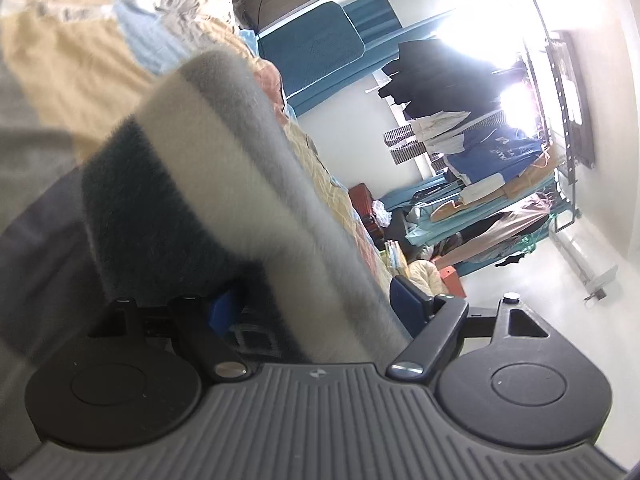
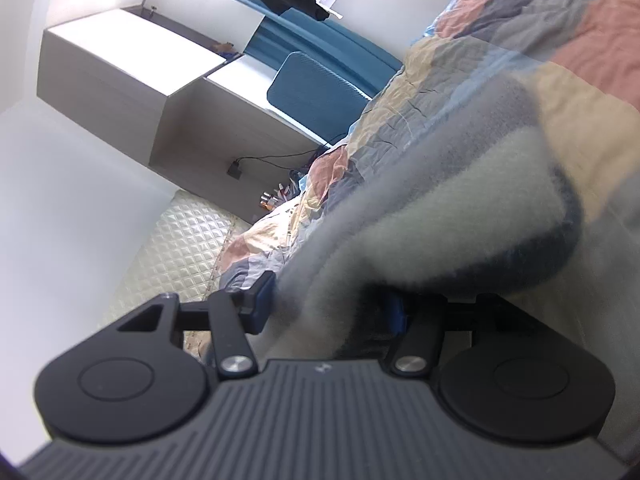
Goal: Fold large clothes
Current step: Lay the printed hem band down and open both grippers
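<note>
A thick, fuzzy striped garment, banded in dark teal, cream and grey, lay on a patchwork bedspread and ran between the fingers of both grippers. In the left wrist view, the left gripper stood spread wide, its right finger clear of the cloth; the left finger was mostly buried under the fabric, so contact there was hard to judge. In the right wrist view, the right gripper was also parted, with a gap beside its left finger; the other was half hidden by the garment. Both looked released.

The bed's edge dropped away to open pale floor. Beyond it, a laden clothes rack stood by a glaring, washed-out window. On the other side, a white cabinet bounded the bed. Both views were tilted and blurred up close.
</note>
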Motion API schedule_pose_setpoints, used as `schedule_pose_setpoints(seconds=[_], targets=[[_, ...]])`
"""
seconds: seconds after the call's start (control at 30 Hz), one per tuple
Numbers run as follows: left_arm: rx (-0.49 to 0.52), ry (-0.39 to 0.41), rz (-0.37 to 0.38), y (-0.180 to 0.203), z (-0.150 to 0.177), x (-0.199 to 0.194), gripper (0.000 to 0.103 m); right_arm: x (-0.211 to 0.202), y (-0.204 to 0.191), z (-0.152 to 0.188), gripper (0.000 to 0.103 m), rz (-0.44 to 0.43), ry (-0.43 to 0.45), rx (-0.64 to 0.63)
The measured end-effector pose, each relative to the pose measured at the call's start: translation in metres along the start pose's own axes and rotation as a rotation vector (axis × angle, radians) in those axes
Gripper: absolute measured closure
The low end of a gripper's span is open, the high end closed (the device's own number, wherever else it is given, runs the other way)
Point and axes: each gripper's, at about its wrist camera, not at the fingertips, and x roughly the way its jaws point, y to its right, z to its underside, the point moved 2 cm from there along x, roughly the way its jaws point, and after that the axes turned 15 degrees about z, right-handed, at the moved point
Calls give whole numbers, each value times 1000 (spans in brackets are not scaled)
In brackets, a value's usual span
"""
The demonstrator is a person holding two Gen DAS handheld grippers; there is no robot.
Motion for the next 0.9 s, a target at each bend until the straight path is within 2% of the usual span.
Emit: schedule_pose_setpoints(seconds=[0.2, 0.37, 0.5, 0.73, 0.9], targets=[[80, -31, -59, -13, -34, 53, 21, 35, -12, -22, 41, 9, -26, -48], [131, -93, -163, -42, -64, 106, 20, 88, -26, -38, 41, 77, -59, -149], [209, -119, -183, -60, -79, 139, 20, 132, -30, -49, 42, 138, -59, -193], [445, -122, -242, -75, -69, 183, 20, 199, -25, -60, 44, 239, -68, -306], [533, -131, -276, -82, -65, 201, 20, 226, -29, -54, 43, 307, -78, -444]])
